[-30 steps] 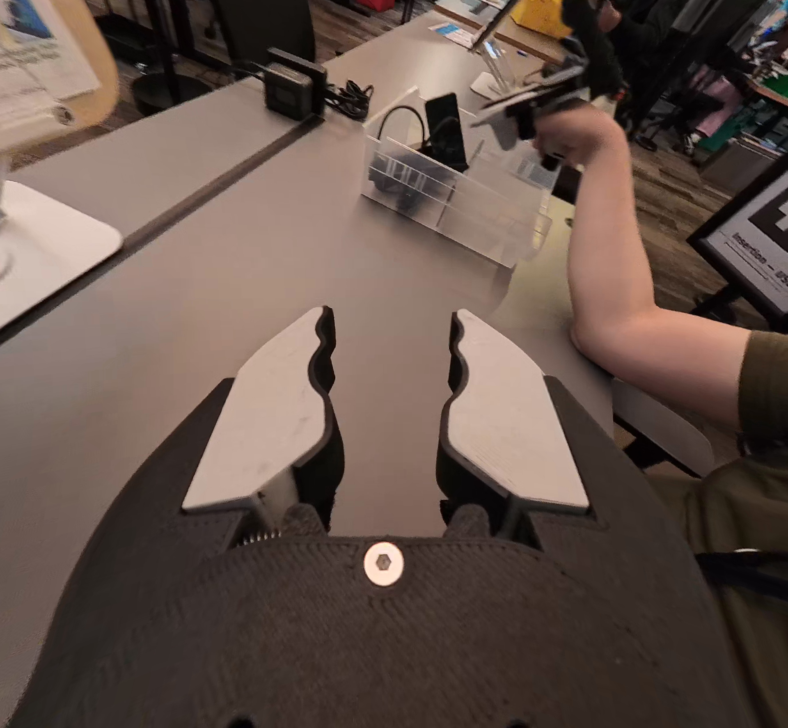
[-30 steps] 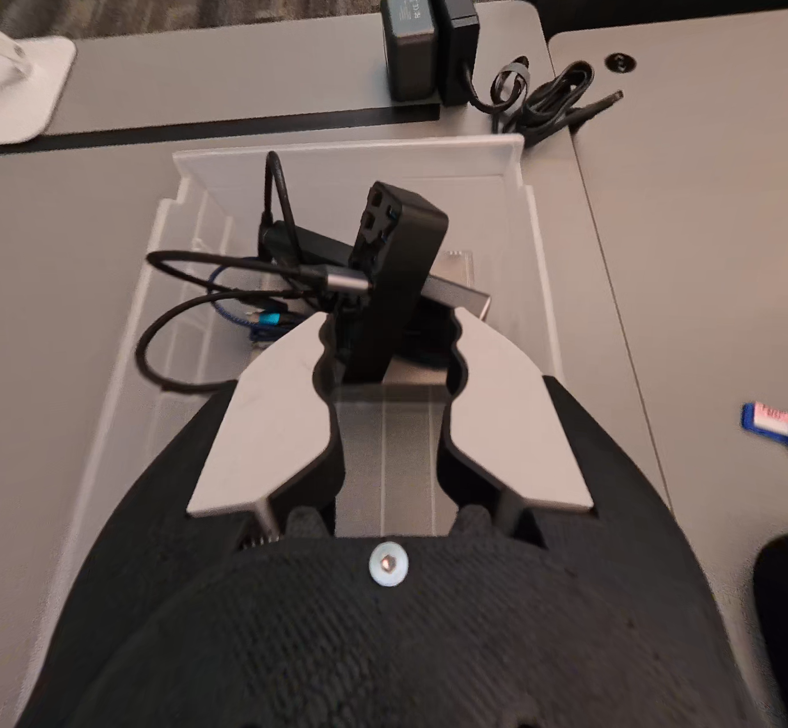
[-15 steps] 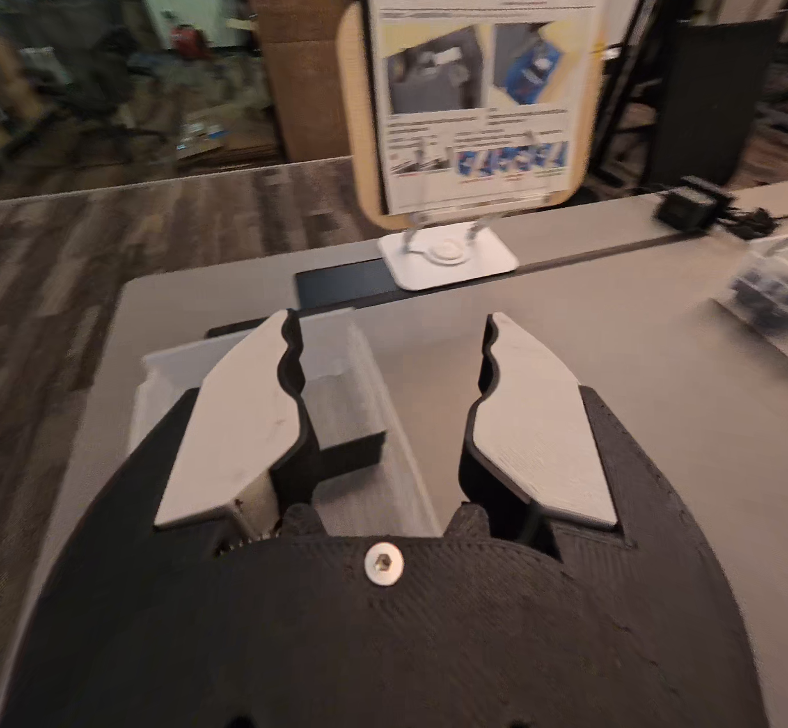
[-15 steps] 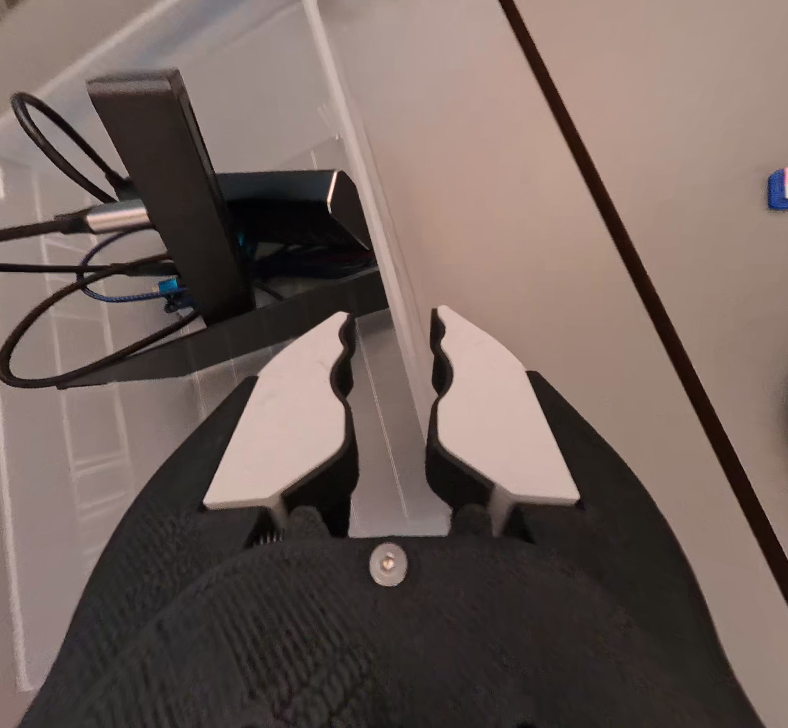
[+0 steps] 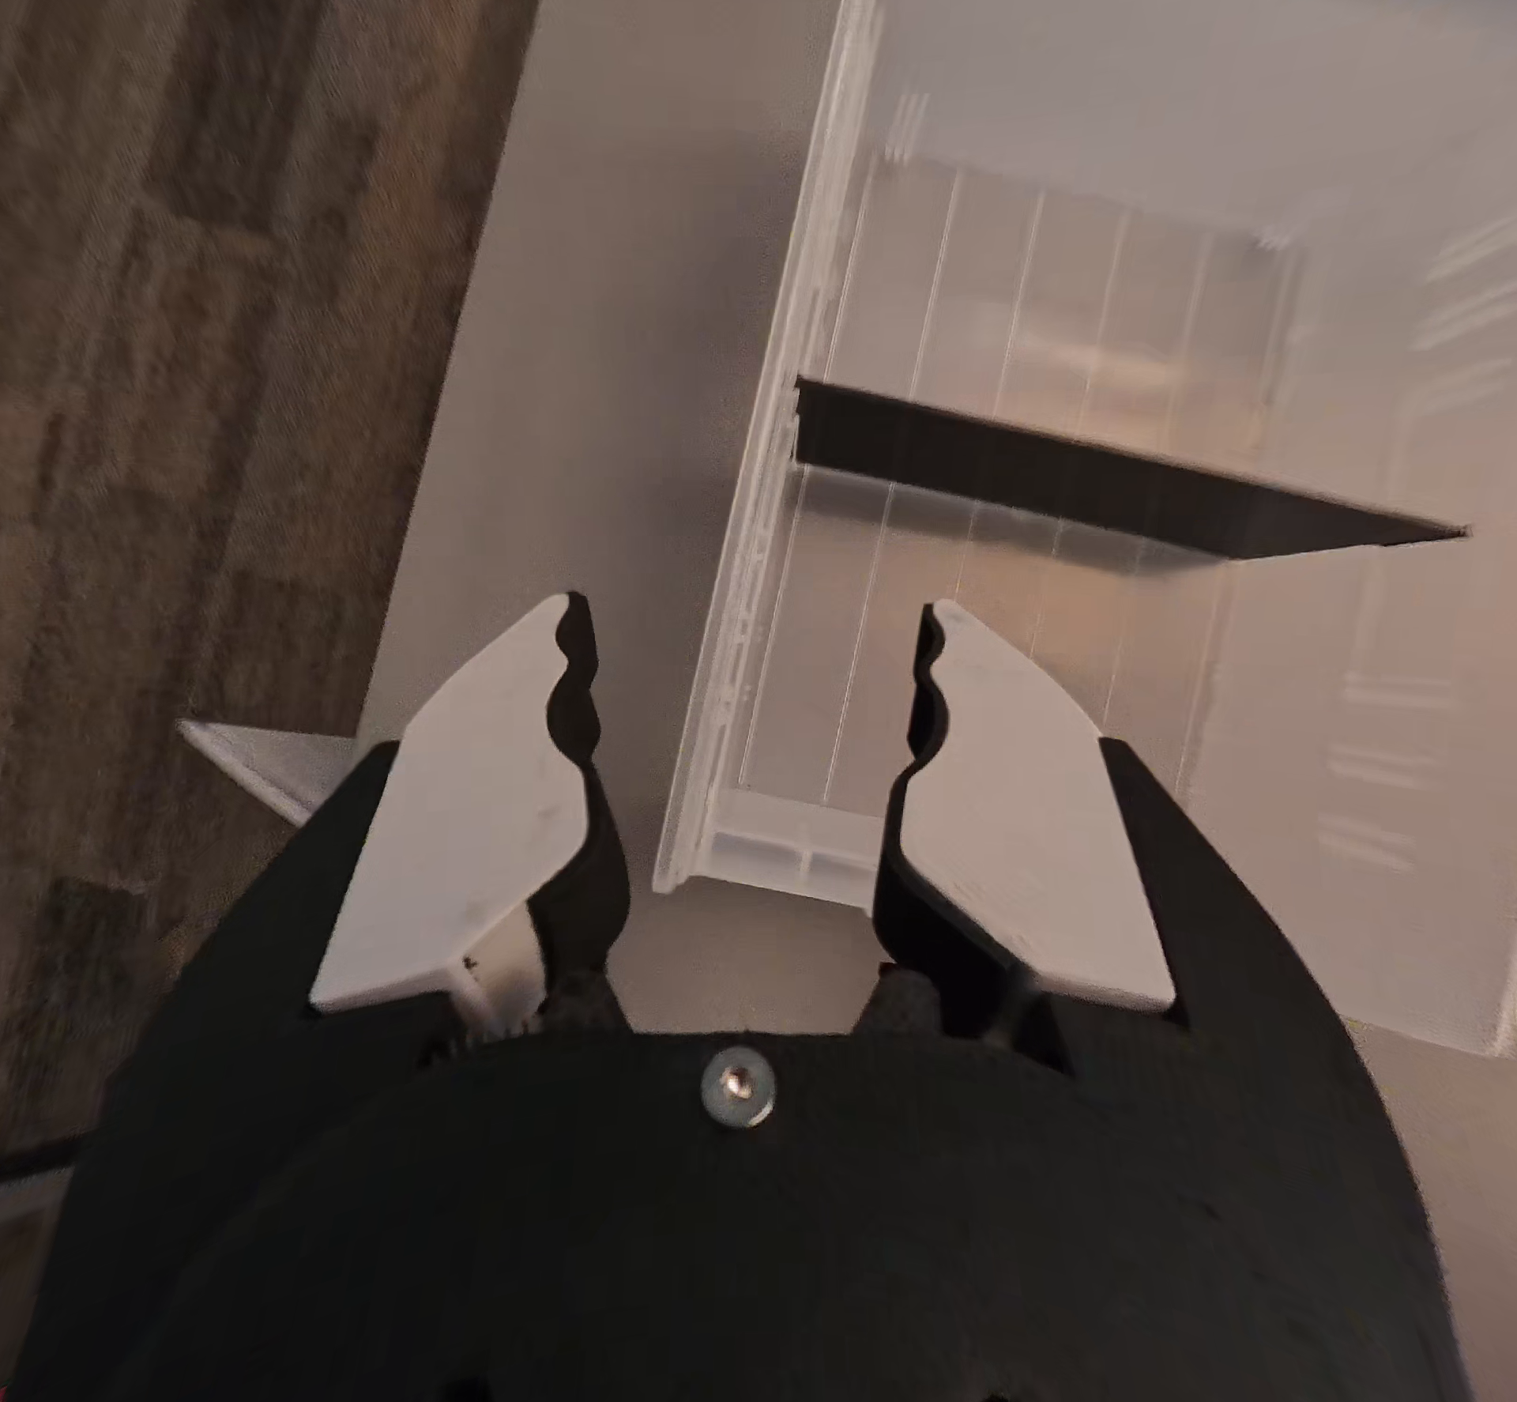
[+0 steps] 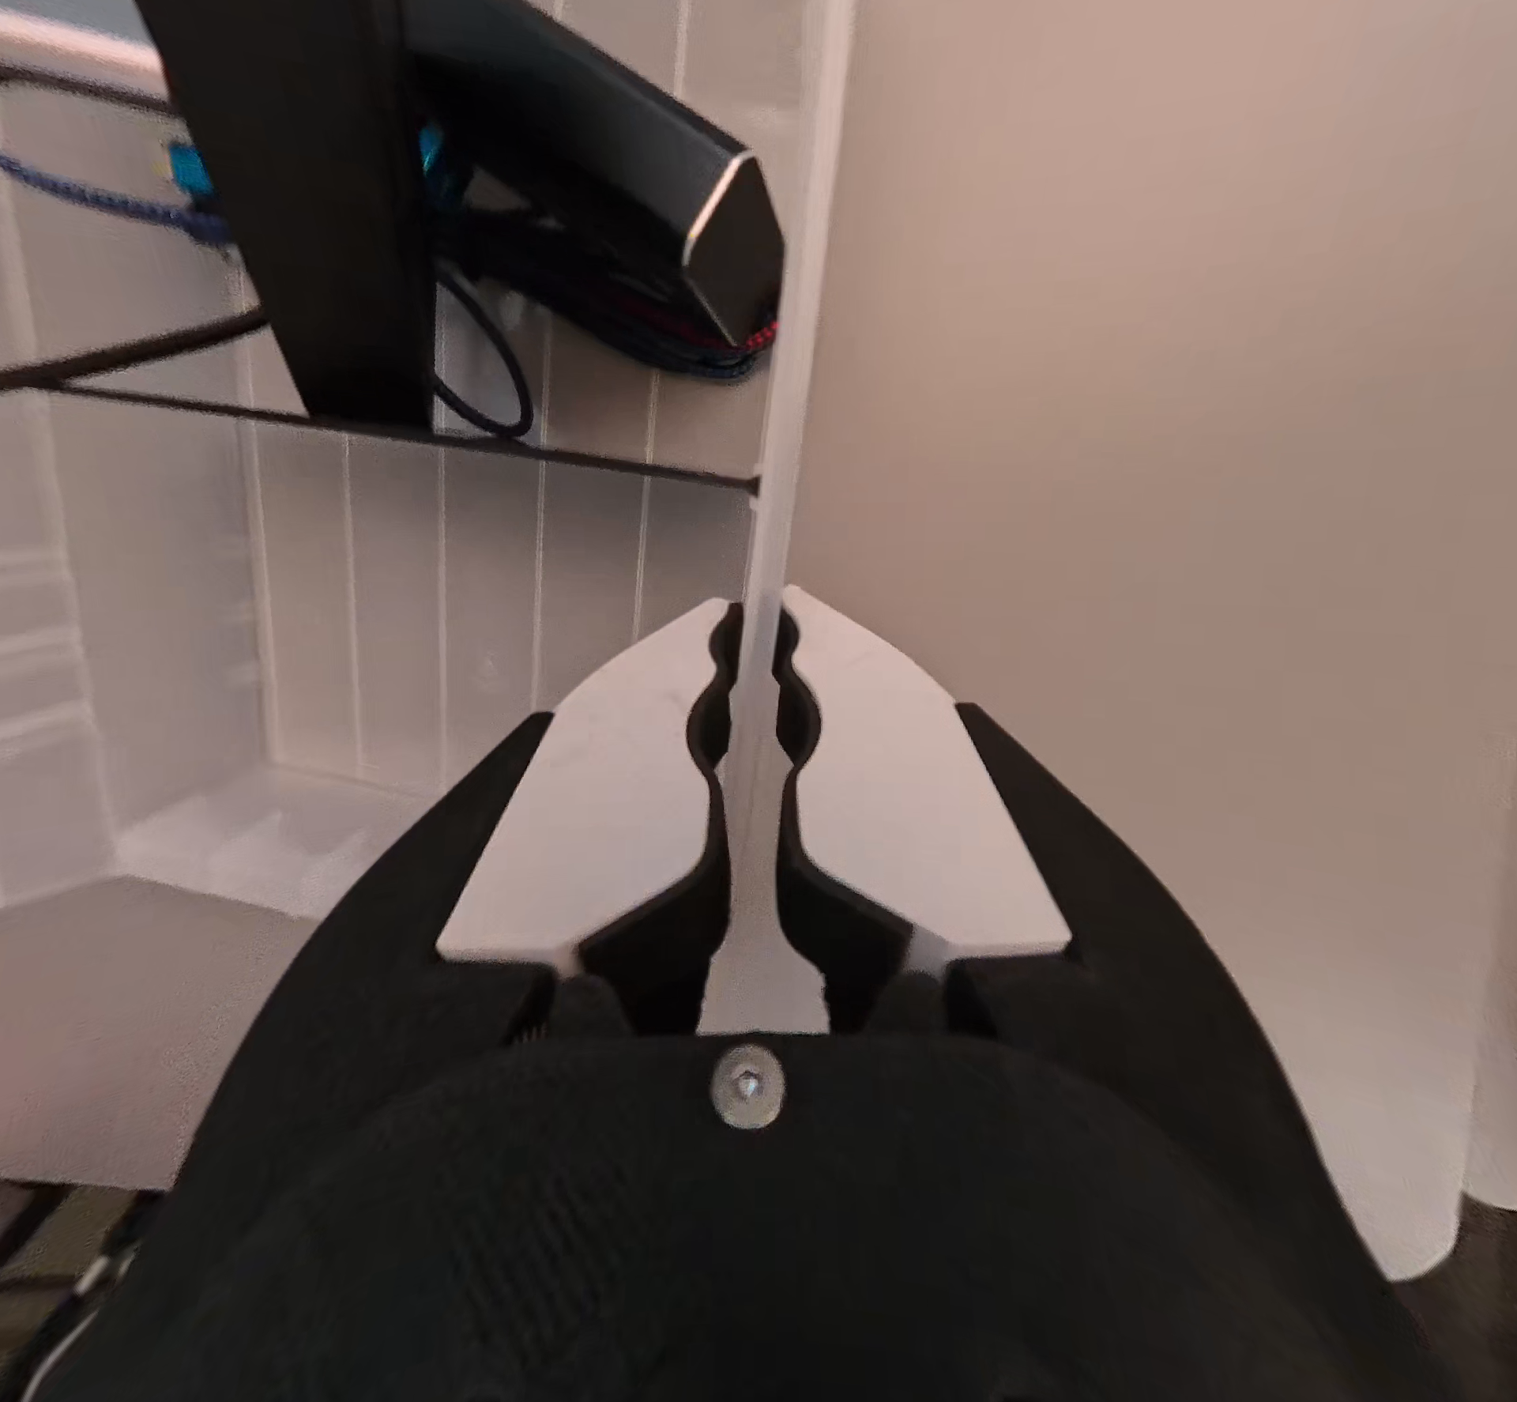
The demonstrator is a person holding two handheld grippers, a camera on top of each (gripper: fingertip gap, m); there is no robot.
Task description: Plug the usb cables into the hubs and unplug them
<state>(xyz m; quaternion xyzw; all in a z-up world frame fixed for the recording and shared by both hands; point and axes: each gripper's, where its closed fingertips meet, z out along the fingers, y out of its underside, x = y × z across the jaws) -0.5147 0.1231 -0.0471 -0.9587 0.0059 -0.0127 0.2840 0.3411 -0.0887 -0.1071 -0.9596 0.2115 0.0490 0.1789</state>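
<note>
Grey surface [image 6: 1149, 295] carried the clear bin [image 6: 800, 377], its wall pinched in the right gripper [image 6: 757, 611] jaws, hubs [image 6: 575, 131] apparently upper left; left gripper [image 5: 755, 607] gaped empty.

Black divider [image 5: 1108, 488] bars the clear bin [image 5: 763, 624]; table [image 5: 575, 377] beside lies free.

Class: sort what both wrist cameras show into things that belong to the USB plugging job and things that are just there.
Belongs to the job:
- upright black hub
- leaning dark hub
- cables
- right gripper, shut on the clear bin wall
- left gripper, open

Just there:
- empty clear bin
- grey table
- wood floor
</note>
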